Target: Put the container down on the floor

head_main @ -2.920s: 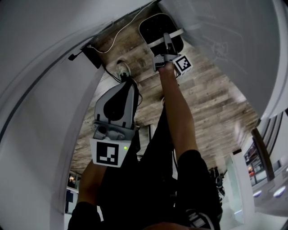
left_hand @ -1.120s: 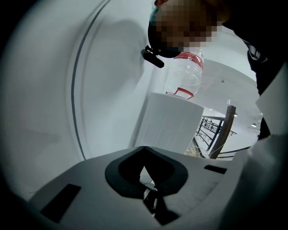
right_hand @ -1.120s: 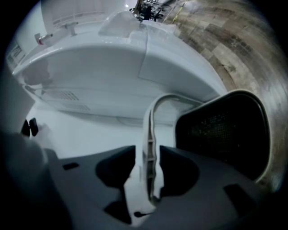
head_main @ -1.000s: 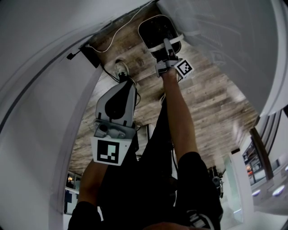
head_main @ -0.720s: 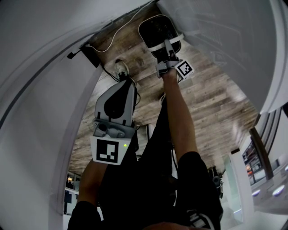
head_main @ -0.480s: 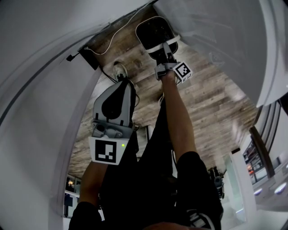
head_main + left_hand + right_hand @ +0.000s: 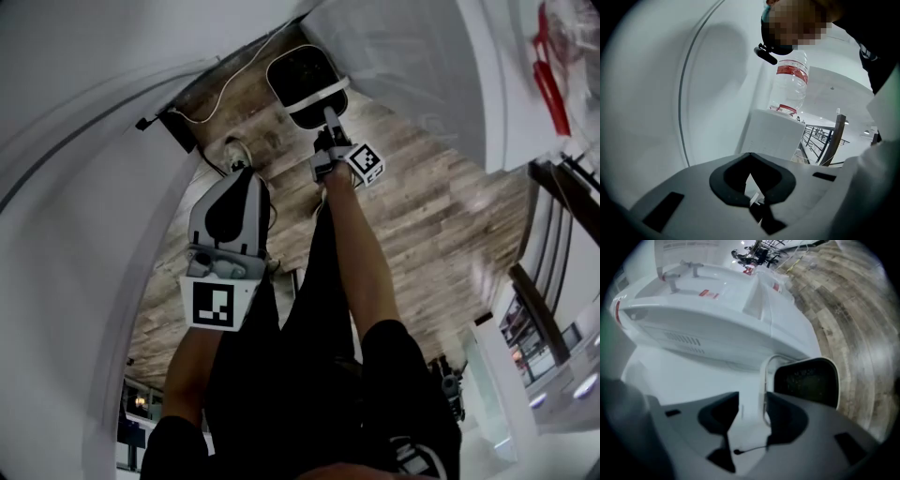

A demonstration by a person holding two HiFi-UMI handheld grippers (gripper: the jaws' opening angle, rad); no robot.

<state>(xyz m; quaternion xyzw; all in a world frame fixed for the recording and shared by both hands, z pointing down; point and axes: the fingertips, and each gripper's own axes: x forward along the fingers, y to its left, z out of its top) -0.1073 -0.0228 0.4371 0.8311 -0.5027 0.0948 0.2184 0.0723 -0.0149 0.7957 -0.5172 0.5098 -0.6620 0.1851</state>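
Note:
The container (image 7: 300, 73), a white bin with a dark inside, rests on the wooden floor (image 7: 422, 206) by the wall. My right gripper (image 7: 327, 120) reaches down to its near rim. In the right gripper view the container (image 7: 806, 380) lies just ahead. Its thin white handle (image 7: 763, 385) stands between the jaws, close to the right one, with a gap to the left one. The right gripper (image 7: 752, 401) is open. My left gripper (image 7: 234, 178) hangs at my side, shut and empty (image 7: 750, 157).
A white cable (image 7: 234, 80) and a black box (image 7: 178, 131) lie on the floor left of the container. A shoe (image 7: 239, 150) is close by. A white unit (image 7: 403, 56) overhangs at the right. A clear bottle (image 7: 790, 79) stands on a white pedestal (image 7: 776, 136).
The right gripper's jaws have spread apart around the container's handle and drawn back a little. The container stays on the floor. The head view has swung, sliding everything up and left.

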